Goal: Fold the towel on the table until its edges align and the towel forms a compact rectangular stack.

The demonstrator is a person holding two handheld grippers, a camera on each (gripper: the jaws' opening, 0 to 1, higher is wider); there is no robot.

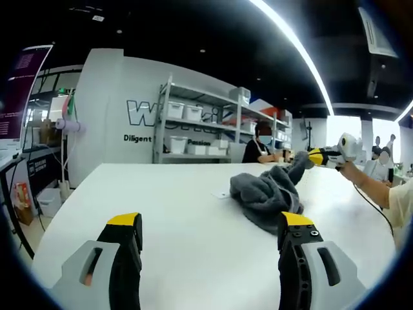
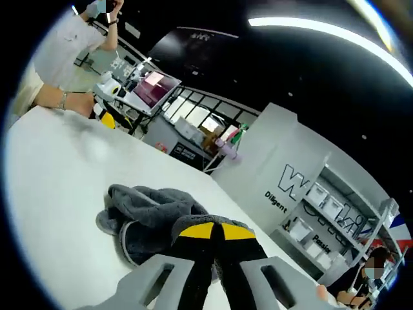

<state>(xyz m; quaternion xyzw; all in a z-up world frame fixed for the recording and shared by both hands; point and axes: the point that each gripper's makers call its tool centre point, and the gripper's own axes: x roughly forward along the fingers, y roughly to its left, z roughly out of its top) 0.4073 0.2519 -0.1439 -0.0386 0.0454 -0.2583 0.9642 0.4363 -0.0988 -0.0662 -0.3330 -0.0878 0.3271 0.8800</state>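
Right gripper [image 2: 216,227] jaws pinch the crumpled grey towel [image 2: 151,210] at their tips; left gripper [image 1: 210,226] jaws gape wide, towel ahead-right on the white counter [image 1: 161,194].

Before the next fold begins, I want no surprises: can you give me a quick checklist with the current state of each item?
1. Towel on the white table: ok.
2. Towel flat, edges aligned: not ok, it lies crumpled.
3. Right gripper shut on the towel: ok, jaws together at the cloth.
4. Left gripper free: ok, jaws wide apart, nothing between them.
5. Which towel corner is held: cannot tell.
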